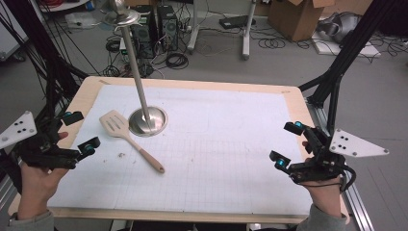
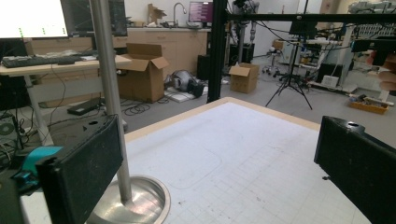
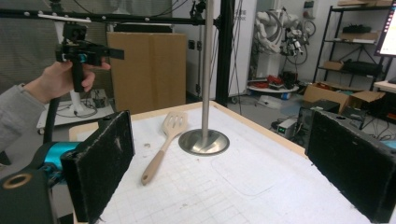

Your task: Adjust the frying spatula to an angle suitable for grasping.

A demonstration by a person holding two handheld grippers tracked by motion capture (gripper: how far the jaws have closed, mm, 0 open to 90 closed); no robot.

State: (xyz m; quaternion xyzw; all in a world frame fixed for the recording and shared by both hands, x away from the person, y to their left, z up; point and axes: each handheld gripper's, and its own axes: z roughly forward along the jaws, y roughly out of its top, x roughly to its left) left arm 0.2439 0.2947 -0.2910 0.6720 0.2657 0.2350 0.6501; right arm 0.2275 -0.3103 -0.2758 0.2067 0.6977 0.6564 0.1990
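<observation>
A beige slotted spatula (image 1: 129, 138) with a wooden handle lies on the white grid mat (image 1: 216, 159), left of centre, its blade beside the round base of a metal stand (image 1: 148, 120). The stand's pole rises to a small top disc (image 1: 121, 18). My left gripper (image 1: 81, 131) hovers at the table's left edge, jaws wide apart and empty, with the stand (image 2: 122, 186) just ahead of it. My right gripper (image 1: 287, 143) hangs at the right edge, open and empty, facing the spatula (image 3: 164, 145) and stand (image 3: 204, 140). The left gripper (image 3: 88, 55) shows in the right gripper view, in a hand.
The wooden table (image 1: 86, 89) carries the mat. Black frame struts (image 1: 337, 72) stand at the right and left corners. Cardboard boxes (image 1: 296, 17), cables and computer cases sit on the floor behind. A small crumb (image 1: 121, 155) lies near the spatula handle.
</observation>
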